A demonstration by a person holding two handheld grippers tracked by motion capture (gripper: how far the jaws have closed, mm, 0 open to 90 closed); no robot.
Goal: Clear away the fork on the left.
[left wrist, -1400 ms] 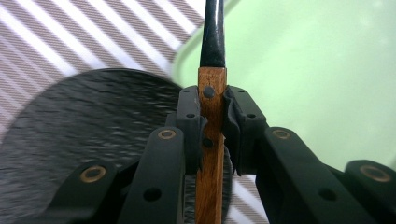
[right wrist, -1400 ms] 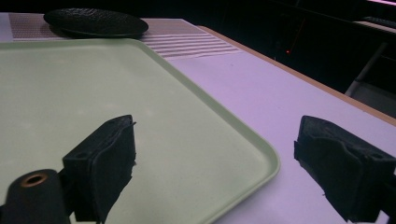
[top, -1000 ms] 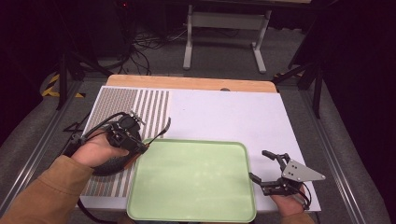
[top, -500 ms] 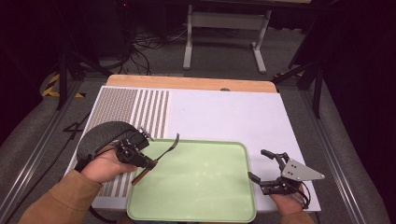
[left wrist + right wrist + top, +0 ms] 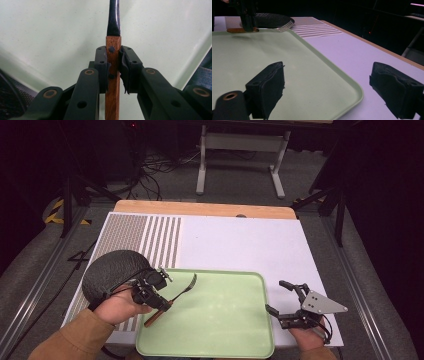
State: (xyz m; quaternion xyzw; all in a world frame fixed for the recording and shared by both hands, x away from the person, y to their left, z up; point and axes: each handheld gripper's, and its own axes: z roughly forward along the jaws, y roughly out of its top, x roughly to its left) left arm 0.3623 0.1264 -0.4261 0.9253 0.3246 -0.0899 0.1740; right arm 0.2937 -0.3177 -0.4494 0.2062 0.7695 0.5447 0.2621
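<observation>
Wood-handled fork point(image 5: 172, 297): clamped by its handle between the left gripper point(image 5: 150, 292) jaws, over the left edge of the green tray point(image 5: 220, 330). Right gripper point(image 5: 290, 307): jaws wide apart, empty, at the tray's right rim.

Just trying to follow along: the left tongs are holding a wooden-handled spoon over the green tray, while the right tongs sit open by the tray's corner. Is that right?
Not quite: it is a fork, not a spoon. The high view shows its tines. The rest stands: the left tongs grip its wooden handle over the green tray, and the right tongs sit open by the tray's corner.
</observation>
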